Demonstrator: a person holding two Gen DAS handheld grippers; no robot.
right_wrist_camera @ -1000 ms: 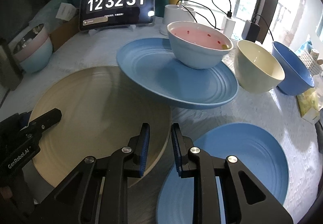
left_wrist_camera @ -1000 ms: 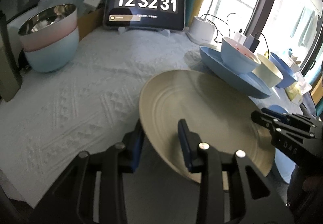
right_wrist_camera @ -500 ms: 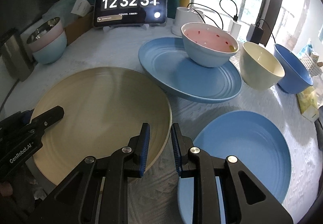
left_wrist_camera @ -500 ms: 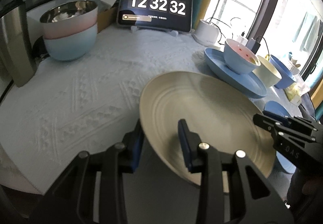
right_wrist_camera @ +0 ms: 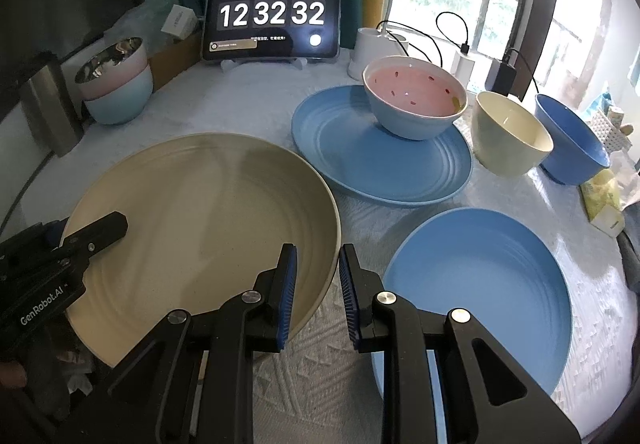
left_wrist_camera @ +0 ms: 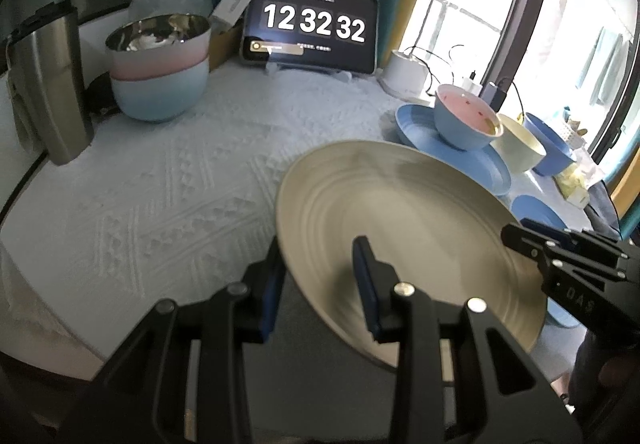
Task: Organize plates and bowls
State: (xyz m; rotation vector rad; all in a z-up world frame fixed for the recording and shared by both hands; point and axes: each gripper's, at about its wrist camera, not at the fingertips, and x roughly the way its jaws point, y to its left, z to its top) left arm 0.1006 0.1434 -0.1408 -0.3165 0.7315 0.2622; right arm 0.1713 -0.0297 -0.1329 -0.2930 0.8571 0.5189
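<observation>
Left wrist view: left gripper (left_wrist_camera: 320, 280) has its jaws closed on the near rim of the beige plate (left_wrist_camera: 400, 220), one pad above and one below; plate looks tilted off the tabletop (left_wrist_camera: 160, 180), likely held that way so it can be carried onto a stack.
Right gripper: right gripper (right_wrist_camera: 318, 296) sits at the beige plate's right edge, jaws a little apart and gripping nothing; one pad over the rim, the other outside it. Judged to be steadying or about to share the load.
Blue plates: small blue plate (right_wrist_camera: 480, 284) lies flat just right of the right gripper; large blue plate (right_wrist_camera: 380, 148) further back carries the pink-lined bowl (right_wrist_camera: 414, 100).
Loose bowls: cream bowl (right_wrist_camera: 512, 136) and blue bowl (right_wrist_camera: 572, 140) side by side near the window, not yet nested.
Stacked bowls: pink-and-blue stack (left_wrist_camera: 160, 72) at back left, beside a steel tumbler (left_wrist_camera: 48, 80).
Writing: tablet clock (right_wrist_camera: 272, 16) reads 12 32 32; "GenRobot.AI" on the left gripper body; "DAS" on the right one, upside down.
</observation>
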